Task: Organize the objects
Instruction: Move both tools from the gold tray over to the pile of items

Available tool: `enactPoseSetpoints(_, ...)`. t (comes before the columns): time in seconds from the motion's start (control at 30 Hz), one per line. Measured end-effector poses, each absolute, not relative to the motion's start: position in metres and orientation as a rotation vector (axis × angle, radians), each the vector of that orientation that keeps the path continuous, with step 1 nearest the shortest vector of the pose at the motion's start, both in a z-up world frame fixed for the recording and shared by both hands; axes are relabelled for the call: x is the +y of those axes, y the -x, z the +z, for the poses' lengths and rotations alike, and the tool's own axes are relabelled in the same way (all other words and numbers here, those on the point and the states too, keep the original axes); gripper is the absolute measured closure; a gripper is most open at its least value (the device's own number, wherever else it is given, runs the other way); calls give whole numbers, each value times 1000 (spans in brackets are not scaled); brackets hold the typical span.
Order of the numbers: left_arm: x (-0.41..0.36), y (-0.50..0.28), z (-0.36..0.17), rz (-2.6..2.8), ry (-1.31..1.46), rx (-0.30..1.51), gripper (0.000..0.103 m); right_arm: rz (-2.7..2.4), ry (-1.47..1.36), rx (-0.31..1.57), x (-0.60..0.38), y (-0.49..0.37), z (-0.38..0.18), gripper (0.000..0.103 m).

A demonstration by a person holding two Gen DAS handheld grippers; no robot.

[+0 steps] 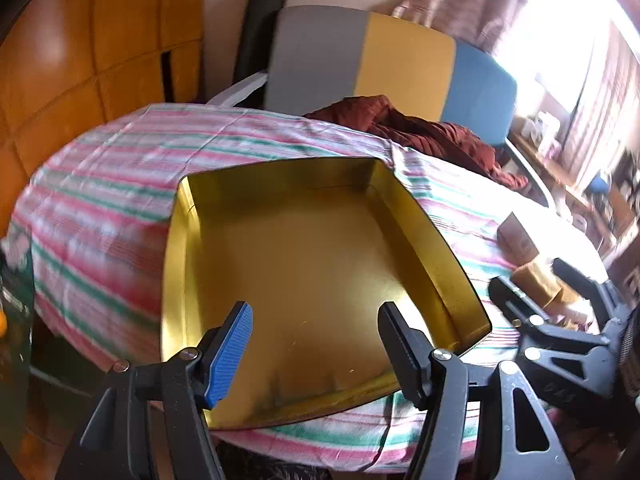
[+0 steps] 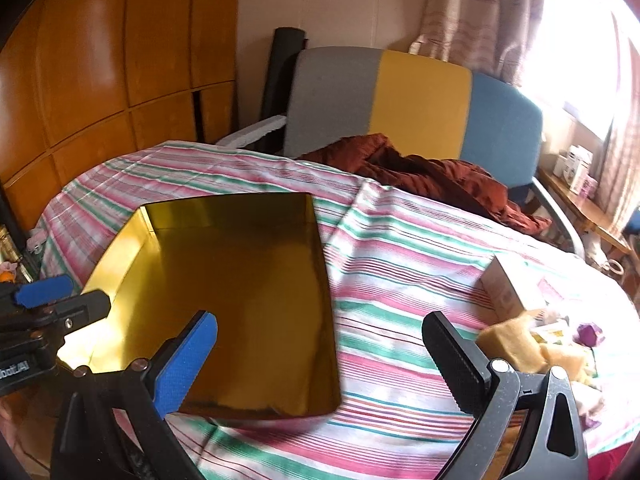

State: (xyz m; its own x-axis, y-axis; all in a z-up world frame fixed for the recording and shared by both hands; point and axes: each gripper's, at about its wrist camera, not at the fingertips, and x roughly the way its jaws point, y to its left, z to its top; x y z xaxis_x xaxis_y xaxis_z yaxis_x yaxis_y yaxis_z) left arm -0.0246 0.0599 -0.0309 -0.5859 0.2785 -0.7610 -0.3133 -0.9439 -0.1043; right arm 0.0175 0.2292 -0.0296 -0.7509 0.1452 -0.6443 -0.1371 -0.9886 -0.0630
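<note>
Both claws are hovering open and empty over the shallow gold metal tin (image 1: 304, 264) lying on the striped-cloth bench (image 2: 400, 264): left claw (image 1: 316, 352) partly spread, right claw (image 2: 320, 360) gaping wide.

A lived-in room of a home: a table under a pink, green and white striped cloth (image 2: 400, 248), a chair with a grey, yellow and blue back (image 2: 420, 108) draped with a rust-red quilted garment (image 2: 440, 176), glossy orange wooden cabinet doors (image 2: 100, 80), patterned curtains (image 2: 480, 12) by a bright window, a cluttered side shelf (image 2: 580, 200)
</note>
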Motion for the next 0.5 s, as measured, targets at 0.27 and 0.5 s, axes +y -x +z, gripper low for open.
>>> enactPoseSetpoints(0.27, 134, 4, -17, 2402, 1003, 283, 37, 2644, 982, 43, 304, -56, -17, 0)
enactPoseSetpoints(0.5, 199, -18, -19, 2234, 905, 453, 36, 2465, 953, 109, 380, -103, -8, 0)
